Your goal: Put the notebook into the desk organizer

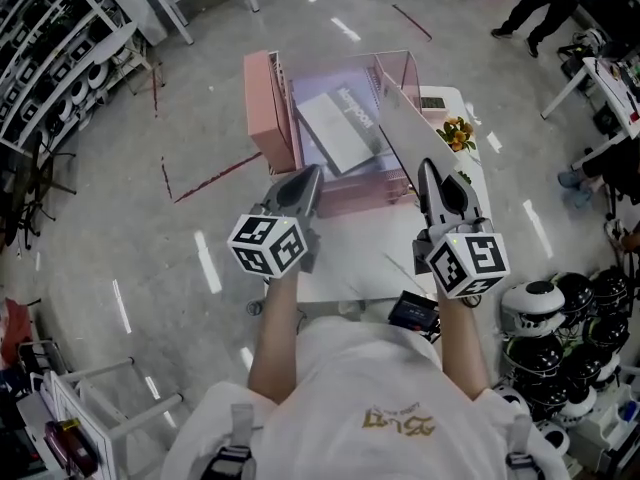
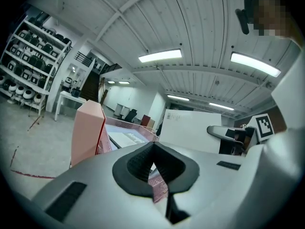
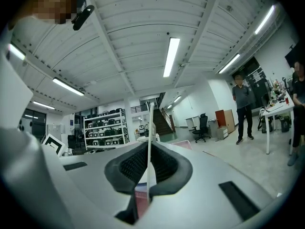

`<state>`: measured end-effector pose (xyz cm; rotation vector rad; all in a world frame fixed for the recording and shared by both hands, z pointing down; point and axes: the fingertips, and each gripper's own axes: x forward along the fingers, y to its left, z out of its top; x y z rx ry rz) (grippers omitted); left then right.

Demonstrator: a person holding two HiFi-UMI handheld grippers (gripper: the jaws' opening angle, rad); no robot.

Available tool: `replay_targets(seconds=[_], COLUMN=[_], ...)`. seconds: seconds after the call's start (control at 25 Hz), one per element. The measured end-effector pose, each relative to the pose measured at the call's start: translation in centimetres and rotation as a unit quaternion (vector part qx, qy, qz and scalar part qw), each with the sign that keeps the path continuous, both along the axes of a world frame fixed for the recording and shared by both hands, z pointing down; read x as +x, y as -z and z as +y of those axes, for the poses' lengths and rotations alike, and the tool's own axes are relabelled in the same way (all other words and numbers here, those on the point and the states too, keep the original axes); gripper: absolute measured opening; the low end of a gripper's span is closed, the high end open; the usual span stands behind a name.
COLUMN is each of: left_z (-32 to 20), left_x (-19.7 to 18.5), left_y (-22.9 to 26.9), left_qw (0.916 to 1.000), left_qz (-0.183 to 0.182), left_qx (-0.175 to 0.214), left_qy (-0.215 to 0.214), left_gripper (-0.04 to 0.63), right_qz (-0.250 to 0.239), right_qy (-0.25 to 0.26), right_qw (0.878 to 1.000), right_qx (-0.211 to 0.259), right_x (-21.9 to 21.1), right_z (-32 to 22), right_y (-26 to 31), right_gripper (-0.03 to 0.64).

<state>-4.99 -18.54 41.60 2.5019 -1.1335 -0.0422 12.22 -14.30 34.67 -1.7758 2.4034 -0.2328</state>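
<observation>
The pink desk organizer (image 1: 266, 108) stands at the table's far end; in the left gripper view its pink wall (image 2: 88, 132) rises just ahead. A grey notebook (image 1: 340, 128) lies slanted inside it. My right gripper (image 1: 428, 168) is shut on a thin white notebook (image 1: 400, 128), held on edge over the organizer's right side. That notebook shows as a thin edge (image 3: 149, 123) between the right gripper's pads (image 3: 149, 149), and as a white slab (image 2: 190, 130) in the left gripper view. My left gripper (image 1: 312, 173) is shut at the organizer's front left corner, nothing seen between its pads (image 2: 152, 149).
The white table (image 1: 360, 258) carries orange flowers (image 1: 457, 133) at the right and a black device (image 1: 413, 311) near its front edge. Helmets (image 1: 560, 313) are stacked to the right. Shelving (image 1: 45, 48) lines the left, and people (image 1: 540, 3) stand at the upper right.
</observation>
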Motion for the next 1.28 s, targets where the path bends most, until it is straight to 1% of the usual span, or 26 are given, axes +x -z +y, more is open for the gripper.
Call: replay_targets(seconds=[0.44, 0.56, 0.8, 1.12, 1.28], left_z=[-1.9, -2.5, -2.8, -3.5, -4.0], left_x=[0.4, 0.4, 0.8, 0.2, 0.2], left_y=[-0.1, 0.4, 1.0, 1.5, 1.4], left_qw=[0.9999, 0.9998, 0.9999, 1.0000, 0.9999], left_qz=[-0.003, 0.006, 0.006, 0.002, 0.002], left_qx=[0.000, 0.004, 0.005, 0.007, -0.008], left_qy=[0.014, 0.017, 0.008, 0.003, -0.011], left_gripper=[0.017, 0.017, 0.017, 0.017, 0.017], right_qz=[0.036, 0.057, 0.088, 0.113, 0.154], right_qy=[-0.019, -0.029, -0.044, -0.049, -0.048], right_qw=[0.999, 0.998, 0.995, 0.992, 0.987], right_qx=[-0.007, 0.003, 0.008, 0.009, 0.014], right_x=[0.8, 1.1, 1.0, -0.1, -1.5], right_z=[-2.9, -3.6, -4.7, -6.8, -8.1], right_y=[-1.0, -0.4, -0.1, -0.9, -0.9], right_gripper=[0.020, 0.020, 0.020, 0.020, 0.020])
